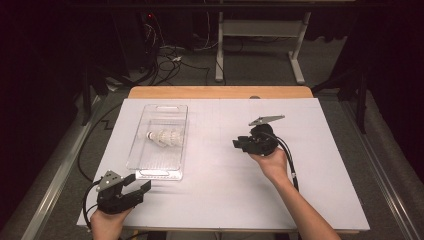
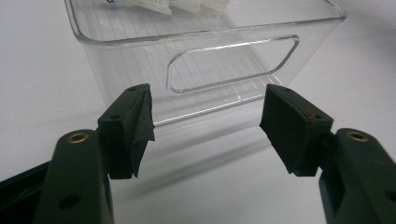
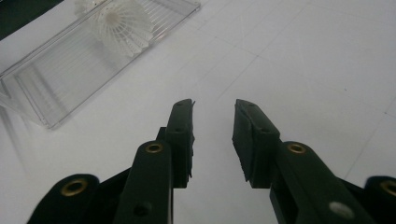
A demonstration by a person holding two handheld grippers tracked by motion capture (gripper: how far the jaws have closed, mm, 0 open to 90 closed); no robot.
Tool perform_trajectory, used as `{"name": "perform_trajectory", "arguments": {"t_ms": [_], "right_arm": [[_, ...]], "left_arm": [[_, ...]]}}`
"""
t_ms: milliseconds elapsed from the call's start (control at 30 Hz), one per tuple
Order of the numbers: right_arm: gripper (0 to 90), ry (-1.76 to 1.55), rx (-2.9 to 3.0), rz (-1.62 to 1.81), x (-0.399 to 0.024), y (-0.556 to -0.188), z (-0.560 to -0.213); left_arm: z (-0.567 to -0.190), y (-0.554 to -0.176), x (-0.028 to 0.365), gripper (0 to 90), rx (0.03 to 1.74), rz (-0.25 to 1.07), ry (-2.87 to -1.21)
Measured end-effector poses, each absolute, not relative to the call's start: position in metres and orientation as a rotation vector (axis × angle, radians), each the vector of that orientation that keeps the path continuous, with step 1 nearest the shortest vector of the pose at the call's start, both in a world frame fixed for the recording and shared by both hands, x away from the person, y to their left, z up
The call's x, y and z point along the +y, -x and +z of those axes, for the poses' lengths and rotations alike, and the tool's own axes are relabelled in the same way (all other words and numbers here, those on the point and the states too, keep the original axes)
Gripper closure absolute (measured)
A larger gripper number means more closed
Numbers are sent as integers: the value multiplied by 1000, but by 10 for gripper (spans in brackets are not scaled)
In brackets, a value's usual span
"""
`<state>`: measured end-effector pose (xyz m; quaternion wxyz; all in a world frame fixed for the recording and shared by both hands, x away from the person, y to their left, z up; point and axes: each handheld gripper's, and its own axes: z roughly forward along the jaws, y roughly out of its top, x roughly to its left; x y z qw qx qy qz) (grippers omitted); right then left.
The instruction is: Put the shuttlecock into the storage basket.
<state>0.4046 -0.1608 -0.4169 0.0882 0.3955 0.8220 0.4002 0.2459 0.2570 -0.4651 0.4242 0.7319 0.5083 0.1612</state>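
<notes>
A clear plastic bin [image 1: 159, 169] lies lengthwise on the white table, left of centre, with a white shuttlecock [image 1: 163, 137] lying on its side inside. My left gripper [image 1: 141, 189] rests near the table's front left corner, just short of the bin's near end, jaws wide apart and empty. In the left gripper view the bin's handle cut-out [image 2: 232, 64] stands right ahead between the fingers [image 2: 134, 128]. My right gripper [image 1: 238, 144] hovers right of centre, pointing left toward the bin. Its jaws stand a little apart with nothing between them, and the shuttlecock [image 3: 122, 25] sits far ahead.
The white sheet [image 1: 320, 165] covers a wooden table whose far edge [image 1: 220, 92] shows. Cables trail off the table's left side and across the dark floor behind. A grey desk frame [image 1: 260, 30] stands beyond the table.
</notes>
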Motion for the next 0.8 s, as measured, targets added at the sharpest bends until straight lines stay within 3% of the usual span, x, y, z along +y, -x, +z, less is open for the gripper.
{"name": "perform_trajectory", "arguments": {"t_ms": [800], "right_arm": [[677, -1221, 2405, 1193, -190, -396, -423]], "left_arm": [[-465, -245, 258, 350, 1278, 407, -1823]]}}
